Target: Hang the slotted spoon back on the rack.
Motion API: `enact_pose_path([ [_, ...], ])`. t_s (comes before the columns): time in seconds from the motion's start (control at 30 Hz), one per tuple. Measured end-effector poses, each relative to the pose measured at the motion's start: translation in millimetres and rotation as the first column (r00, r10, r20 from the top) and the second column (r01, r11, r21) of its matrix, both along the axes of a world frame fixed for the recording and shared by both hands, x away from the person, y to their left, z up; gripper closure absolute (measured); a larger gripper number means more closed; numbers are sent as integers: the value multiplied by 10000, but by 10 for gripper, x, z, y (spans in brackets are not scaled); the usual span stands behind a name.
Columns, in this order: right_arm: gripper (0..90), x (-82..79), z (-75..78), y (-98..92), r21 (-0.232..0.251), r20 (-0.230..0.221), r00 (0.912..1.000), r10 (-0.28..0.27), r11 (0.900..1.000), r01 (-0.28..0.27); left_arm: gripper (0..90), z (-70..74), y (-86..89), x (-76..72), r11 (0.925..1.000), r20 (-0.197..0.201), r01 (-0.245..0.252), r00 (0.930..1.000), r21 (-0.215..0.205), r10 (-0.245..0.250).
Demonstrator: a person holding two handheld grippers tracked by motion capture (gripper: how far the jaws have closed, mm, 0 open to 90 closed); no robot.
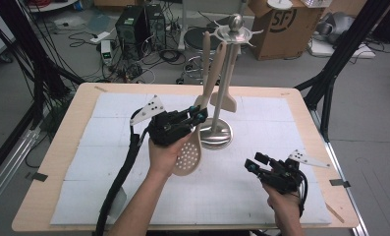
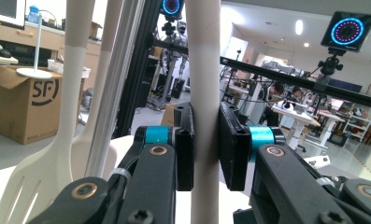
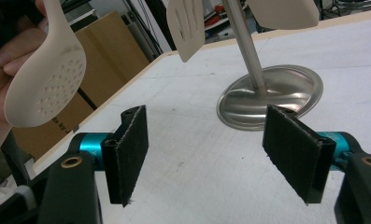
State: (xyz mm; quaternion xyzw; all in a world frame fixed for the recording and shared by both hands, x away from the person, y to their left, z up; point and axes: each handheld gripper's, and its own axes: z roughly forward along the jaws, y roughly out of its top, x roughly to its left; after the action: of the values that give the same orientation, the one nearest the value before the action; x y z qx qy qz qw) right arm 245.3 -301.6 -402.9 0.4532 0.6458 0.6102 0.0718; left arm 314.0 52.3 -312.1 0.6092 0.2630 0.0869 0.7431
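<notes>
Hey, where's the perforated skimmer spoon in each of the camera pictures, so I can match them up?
High view: the skimmer spoon is at centre, its bowl just below the left gripper.
Left gripper view: its handle stands upright at centre, clamped between the jaws.
Right gripper view: its dotted bowl is at upper left, beside a hand.
Shared landmark: the metal stand, whose post rises left of the handle in the left gripper view.

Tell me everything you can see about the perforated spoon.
The perforated spoon is cream-coloured and looks like matte plastic. It has an oval bowl with many small holes and a long straight handle. It stands nearly upright, bowl downward, beside the metal stand. The left gripper is shut on its handle.
</notes>
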Motion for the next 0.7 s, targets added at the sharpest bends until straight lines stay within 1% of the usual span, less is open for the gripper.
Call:
enact_pose_path([
  [0.03, 305, 2, 0, -1, -4, 63, 10000, -18, 10000, 18, 781, -4, -7, 5, 10000, -9, -18, 10000, -36, 18],
  [0.07, 305, -3, 3, 0, 15, -10, 10000, -4, 10000, 4, 781, -8, -10, 11, 10000, 2, -15, 10000, 5, 15],
  [0.23, 305, -1, -1, -3, -9, 19, 10000, 0, 10000, 0, 781, 5, -55, 41, 9999, -35, 26, 10000, 112, -25],
  [0.33, 305, -2, 0, -5, -7, 10, 10000, -1, 10000, 1, 781, 15, -87, 58, 9997, -47, -30, 10000, 259, 31],
  [0.47, 305, 0, -4, -11, -8, 35, 10000, -30, 10000, 30, 781, -14, -132, 64, 9991, -117, -77, 9999, 406, 82],
  [0.7, 306, -8, 1, -17, 38, -3, 10000, -25, 10000, 25, 780, -54, -202, 92, 9992, -222, -57, 9997, 408, 66],
])
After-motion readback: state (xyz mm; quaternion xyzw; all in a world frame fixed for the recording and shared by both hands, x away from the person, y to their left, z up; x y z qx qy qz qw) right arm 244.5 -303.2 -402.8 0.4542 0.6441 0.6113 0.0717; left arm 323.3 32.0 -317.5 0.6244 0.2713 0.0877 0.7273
